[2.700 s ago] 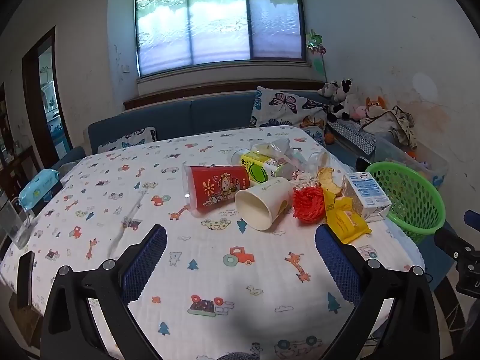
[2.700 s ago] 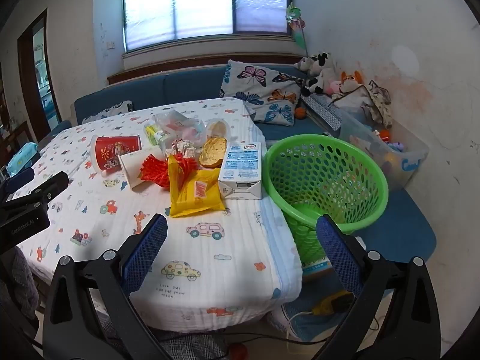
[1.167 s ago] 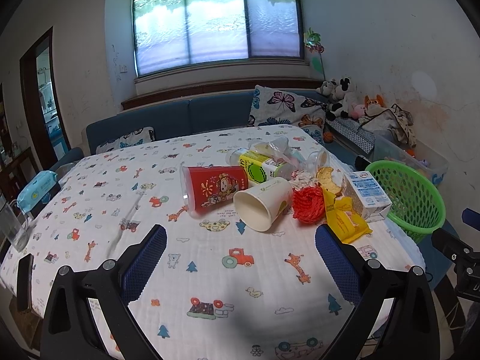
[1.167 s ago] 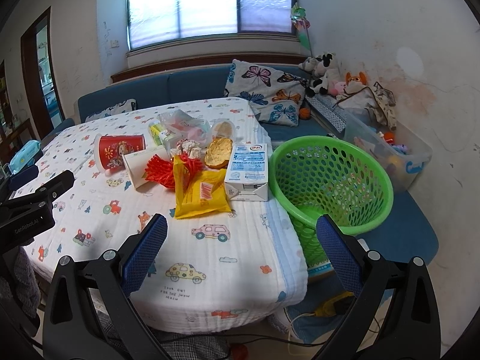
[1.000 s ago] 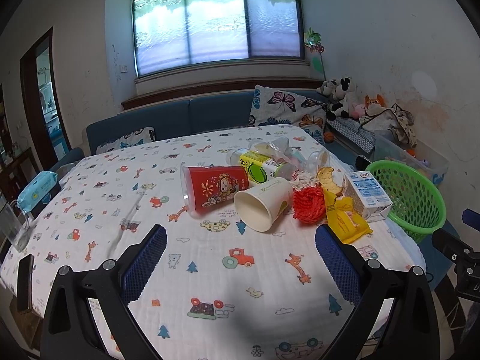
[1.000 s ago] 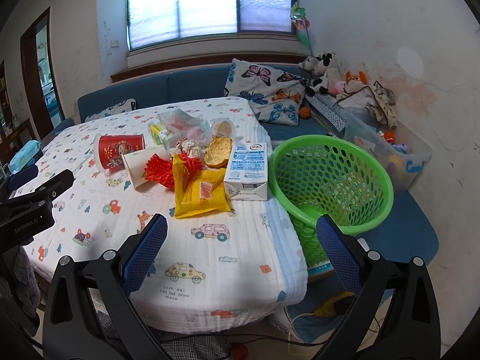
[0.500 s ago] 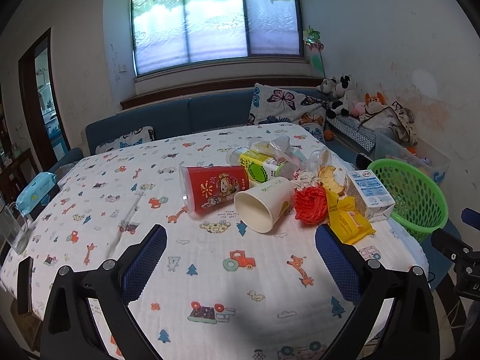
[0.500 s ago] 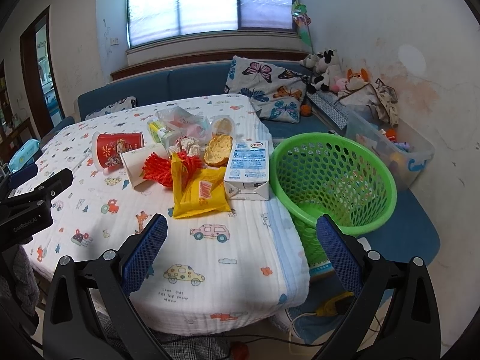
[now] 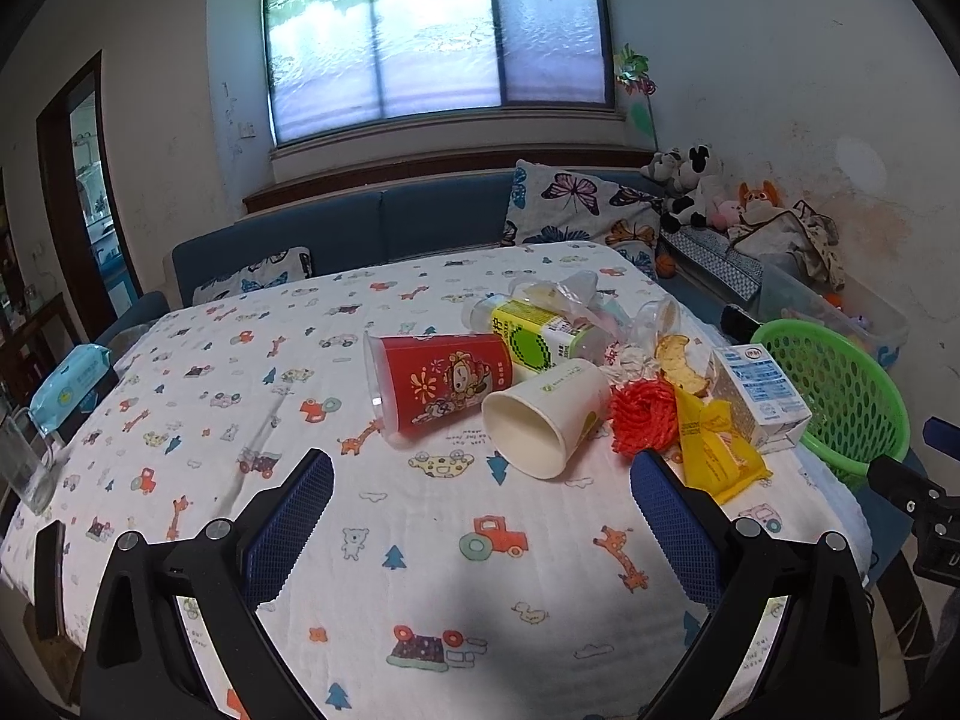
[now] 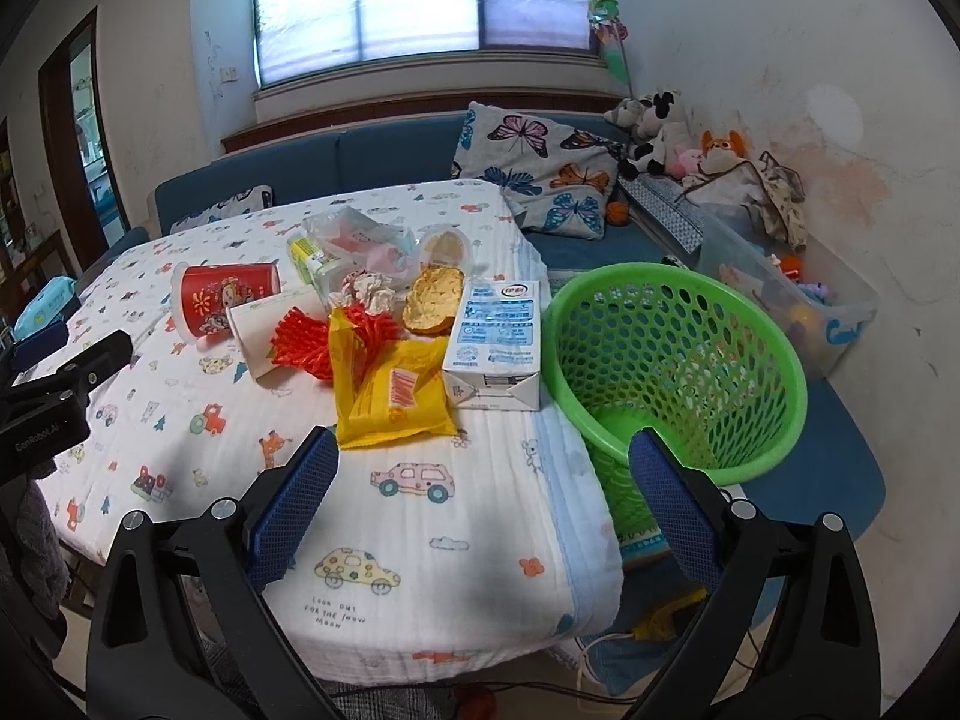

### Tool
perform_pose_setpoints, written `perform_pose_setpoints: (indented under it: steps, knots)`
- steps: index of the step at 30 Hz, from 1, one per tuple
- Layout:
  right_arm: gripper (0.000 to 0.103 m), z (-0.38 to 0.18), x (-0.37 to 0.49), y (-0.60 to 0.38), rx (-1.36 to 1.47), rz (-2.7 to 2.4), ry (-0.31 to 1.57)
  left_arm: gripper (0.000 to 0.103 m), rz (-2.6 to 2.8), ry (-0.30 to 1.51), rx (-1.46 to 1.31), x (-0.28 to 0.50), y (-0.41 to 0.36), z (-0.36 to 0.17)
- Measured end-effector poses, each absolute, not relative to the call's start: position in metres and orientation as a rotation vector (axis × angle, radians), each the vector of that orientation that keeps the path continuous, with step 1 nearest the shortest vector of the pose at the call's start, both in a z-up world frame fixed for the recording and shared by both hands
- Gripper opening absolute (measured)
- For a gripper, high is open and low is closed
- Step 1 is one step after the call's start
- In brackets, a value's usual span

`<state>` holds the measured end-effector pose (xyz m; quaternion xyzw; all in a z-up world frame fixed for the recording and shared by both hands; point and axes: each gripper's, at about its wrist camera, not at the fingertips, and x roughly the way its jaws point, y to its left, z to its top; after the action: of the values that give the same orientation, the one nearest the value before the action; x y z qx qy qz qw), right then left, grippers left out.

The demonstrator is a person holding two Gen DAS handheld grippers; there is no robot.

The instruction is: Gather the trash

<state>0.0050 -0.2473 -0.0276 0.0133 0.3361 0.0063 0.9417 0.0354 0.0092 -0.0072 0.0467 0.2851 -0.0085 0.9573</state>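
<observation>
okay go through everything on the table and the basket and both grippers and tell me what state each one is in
Left gripper: open, holding nothing.
Right gripper: open, holding nothing.
Red cup: on its side.
White paper cup: on its side, mouth toward the camera.
Milk carton: lying flat.
Yellow wrapper: lying crumpled.
Green basket: upright beside the table; no trash visible inside.

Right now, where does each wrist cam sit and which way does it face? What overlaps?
Left wrist: above the table's near edge, facing the window across the red cup and white paper cup; shows the left gripper, jaws open, plus the right gripper's tip at far right.
Right wrist: above the table's near right corner, facing the milk carton, yellow packet and green basket; shows the right gripper, jaws open, plus the left gripper's body at far left.
Shared: the trash pile, basket, window and sofa.
</observation>
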Motion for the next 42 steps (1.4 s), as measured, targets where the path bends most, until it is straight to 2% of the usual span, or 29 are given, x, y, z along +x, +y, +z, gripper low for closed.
perform_pose_setpoints:
  steps: [24, 26, 35, 39, 42]
  knots:
    - [0.087, -0.035, 0.086, -0.262, 0.012, 0.034, 0.768, 0.096, -0.023, 0.635, 0.162, 0.089, 0.002, -0.012]
    - [0.082, -0.037, 0.096, -0.264, 0.016, 0.045, 0.791, 0.096, -0.030, 0.637, 0.174, 0.093, 0.001, -0.012]
    - [0.079, -0.052, 0.141, -0.258, -0.015, 0.064, 0.871, 0.096, -0.089, 0.680, 0.187, 0.121, 0.002, -0.015]
    - [0.079, -0.061, 0.158, -0.257, -0.031, 0.051, 0.905, 0.094, -0.100, 0.689, 0.212, 0.131, 0.004, -0.018]
    - [0.079, -0.068, 0.169, -0.259, -0.034, 0.043, 0.930, 0.087, -0.134, 0.711, 0.228, 0.138, 0.002, -0.024]
